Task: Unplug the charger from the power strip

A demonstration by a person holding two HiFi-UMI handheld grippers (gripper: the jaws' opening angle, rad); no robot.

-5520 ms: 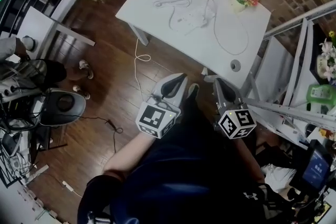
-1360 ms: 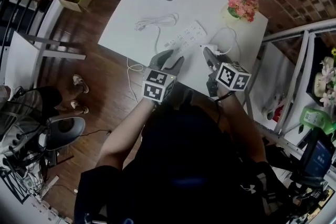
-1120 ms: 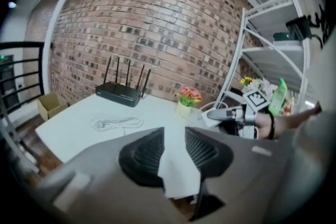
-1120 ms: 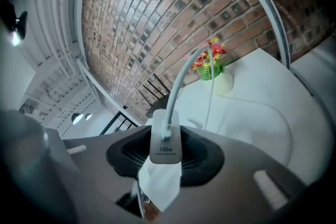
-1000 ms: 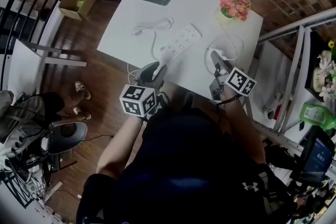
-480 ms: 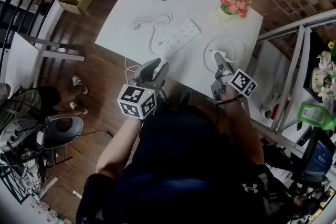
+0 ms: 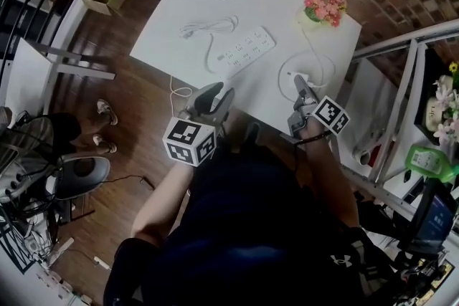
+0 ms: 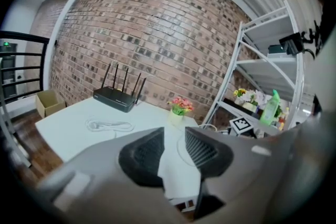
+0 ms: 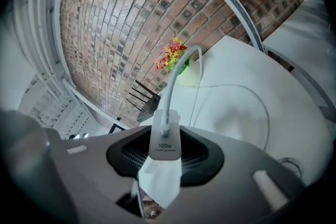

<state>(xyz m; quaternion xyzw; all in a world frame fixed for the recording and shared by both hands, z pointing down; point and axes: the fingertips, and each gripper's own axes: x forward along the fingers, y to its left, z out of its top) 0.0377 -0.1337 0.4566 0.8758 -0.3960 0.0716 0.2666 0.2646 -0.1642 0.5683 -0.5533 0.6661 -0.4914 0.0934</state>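
"Which step am I on?"

"Your right gripper [image 7: 299, 87] has its fingers clamped on the charger [image 9: 164, 142], clear of the power strip [image 7: 244, 51] and over the tabletop [image 7: 179, 18] toward its near right corner. The left gripper [image 8: 175, 148] has its fingers apart, empty."

"Next?"

"Probably set it down and release."

The left gripper [image 7: 217, 96] is held forward, tilted slightly downward, its jaws apart with nothing between them; the right gripper [image 7: 300, 87], likewise tilted down, has its jaws clamped on the charger [image 9: 165, 140]
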